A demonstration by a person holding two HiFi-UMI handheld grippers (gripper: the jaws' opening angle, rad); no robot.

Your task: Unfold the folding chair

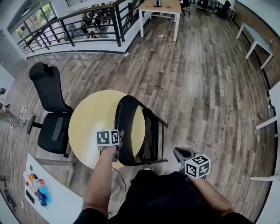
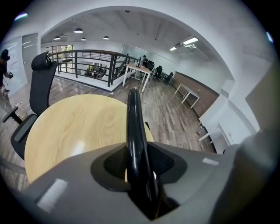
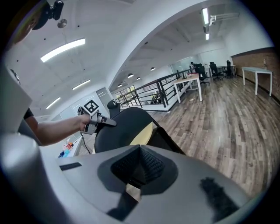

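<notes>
The black folding chair [image 1: 151,135] stands folded on the wood floor against a round yellow table [image 1: 92,118]. Its curved backrest [image 1: 124,131] faces me. My left gripper [image 1: 118,141] is at the backrest's left rim, shut on it. In the left gripper view the glossy black rim [image 2: 133,127] runs straight up between the jaws of that gripper [image 2: 140,173] and fills the gap. My right gripper [image 1: 178,153] hangs shut to the right of the chair frame, apart from it, with nothing in it. The right gripper view shows the right gripper [image 3: 140,165], the backrest [image 3: 127,127] and the left gripper [image 3: 106,123] on it.
A black office chair [image 1: 52,113] stands left of the round table. A white desk [image 1: 52,197] with small items is at the lower left. A railing [image 1: 74,26] runs along the far side, and white tables [image 1: 159,11] stand beyond on the wood floor.
</notes>
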